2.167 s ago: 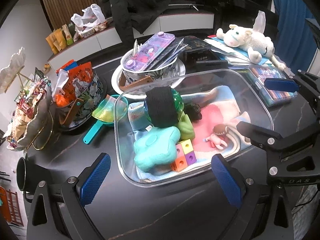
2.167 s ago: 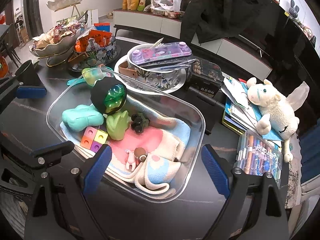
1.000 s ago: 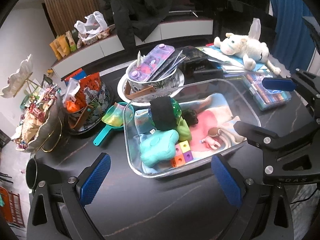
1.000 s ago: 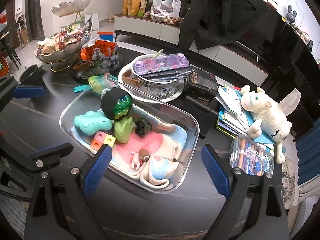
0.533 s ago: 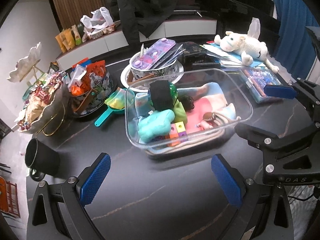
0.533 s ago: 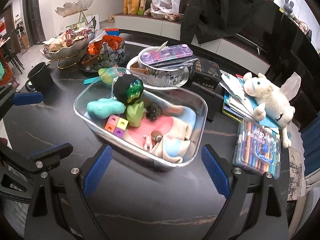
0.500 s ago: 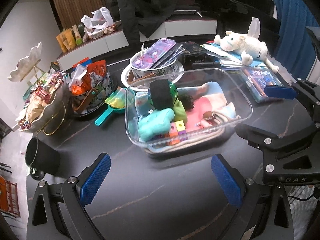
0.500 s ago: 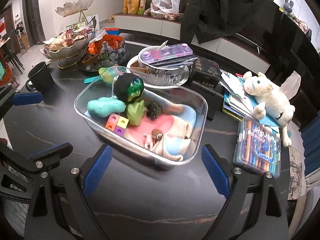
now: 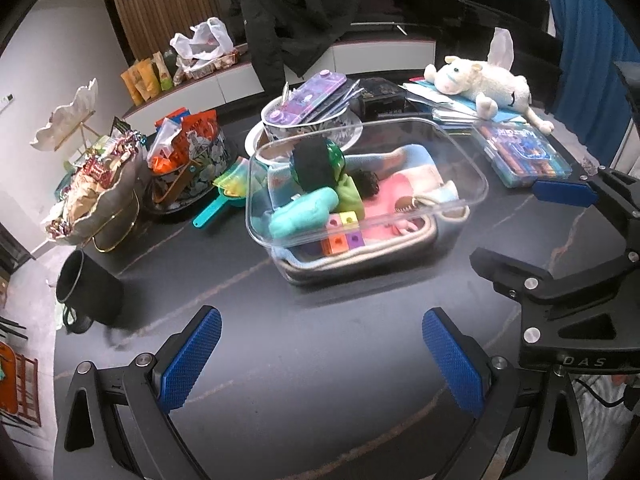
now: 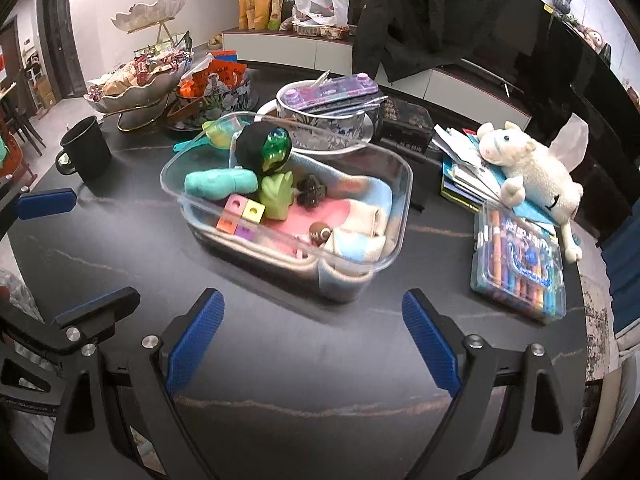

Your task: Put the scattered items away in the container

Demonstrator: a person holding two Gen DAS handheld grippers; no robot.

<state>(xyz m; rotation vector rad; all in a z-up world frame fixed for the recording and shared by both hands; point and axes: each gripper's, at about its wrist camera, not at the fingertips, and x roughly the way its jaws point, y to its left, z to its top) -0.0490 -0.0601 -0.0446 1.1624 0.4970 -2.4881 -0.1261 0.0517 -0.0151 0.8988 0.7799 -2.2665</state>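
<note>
A clear plastic container [image 9: 482, 184] [image 10: 408, 176] sits mid-table on the dark marble top. It holds a teal plush [image 9: 304, 216] [image 10: 220, 182], coloured cubes [image 9: 340, 236] [image 10: 240, 218], a black and green ball [image 9: 316, 164] [image 10: 264, 148], a green toy [image 10: 276, 194] and a pink and blue cloth [image 9: 400, 188]. My left gripper [image 9: 322, 332] hangs open and empty, well short of the container's near side. My right gripper [image 10: 312, 320] is open and empty too, also back from the container. Each gripper shows at the edge of the other's view.
A black mug [image 9: 88, 292] [image 10: 86, 152] stands at the left. A marker case [image 10: 520, 256] and a plush sheep [image 10: 528, 168] on papers lie to the right. Behind the container are a floral bowl [image 9: 308, 112], a snack tin [image 9: 188, 152] and a teal scoop [image 9: 224, 196].
Both grippers have drawn back from the container, staying open and empty. The container looks smaller and farther away, and the black mug has come into view.
</note>
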